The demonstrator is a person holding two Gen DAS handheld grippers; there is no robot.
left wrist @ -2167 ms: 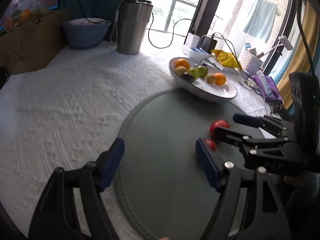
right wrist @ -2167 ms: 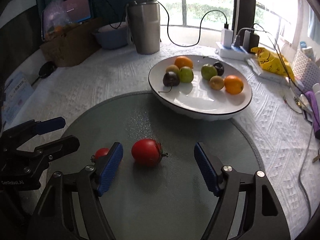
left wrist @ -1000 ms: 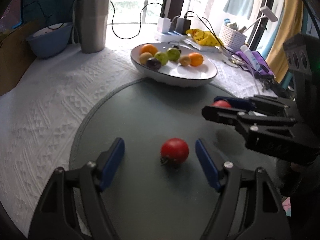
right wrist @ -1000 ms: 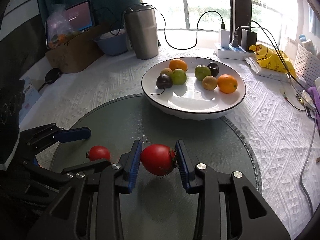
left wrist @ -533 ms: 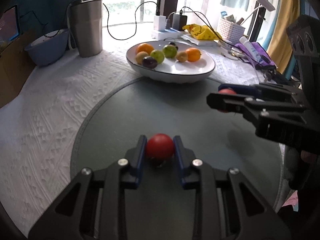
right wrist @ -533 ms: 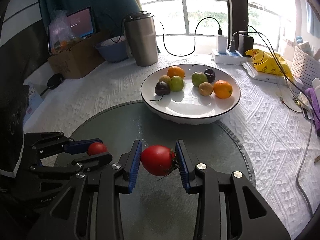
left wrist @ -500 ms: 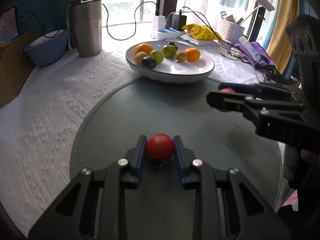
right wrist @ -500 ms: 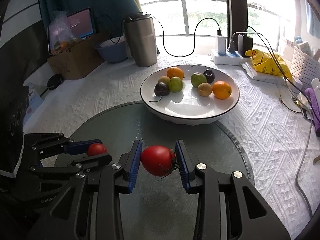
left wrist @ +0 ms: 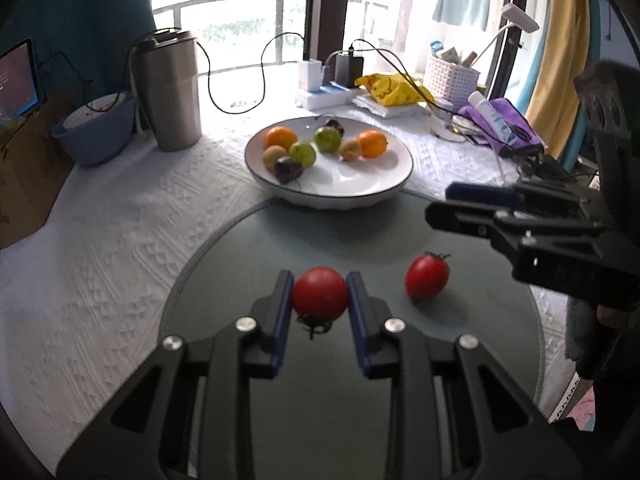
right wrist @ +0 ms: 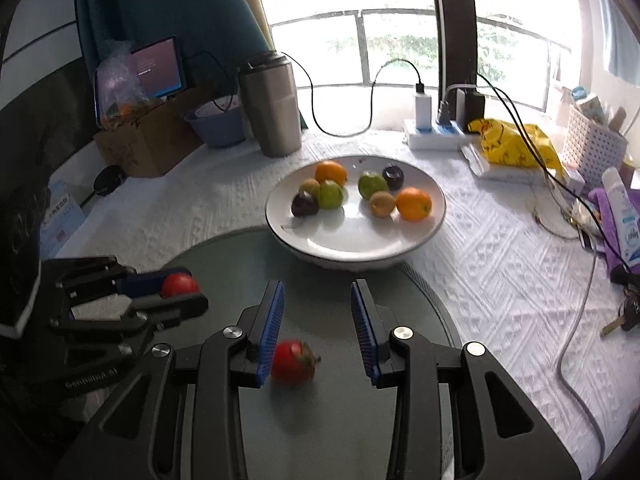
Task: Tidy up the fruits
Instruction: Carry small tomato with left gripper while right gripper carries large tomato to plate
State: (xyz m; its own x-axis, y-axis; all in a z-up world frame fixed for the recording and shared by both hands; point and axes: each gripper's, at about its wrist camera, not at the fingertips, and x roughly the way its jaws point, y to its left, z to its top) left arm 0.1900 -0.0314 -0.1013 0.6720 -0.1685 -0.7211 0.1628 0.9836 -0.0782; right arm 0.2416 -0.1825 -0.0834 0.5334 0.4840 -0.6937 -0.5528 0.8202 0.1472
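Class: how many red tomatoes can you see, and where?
2. One tomato sits in the left gripper; the other tomato lies on the grey mat under the right gripper. None seems hidden.

Steel tumbler (right wrist: 272, 108) upright at back of bench (right wrist: 500, 272), white textured cloth over it. Blue bowl (right wrist: 218, 124) beside tumbler; cardboard box (right wrist: 148, 144) left of bowl. Power strip (right wrist: 436, 136), yellow bag (right wrist: 516, 144), white basket (right wrist: 592, 148) along window side. Keys (right wrist: 624, 318) at right edge.

Open grey mat (right wrist: 224, 256) is left toward the bowl (right wrist: 424, 236) at twelve o'clock (a loose tomato (right wrist: 294, 361) lies underneath).
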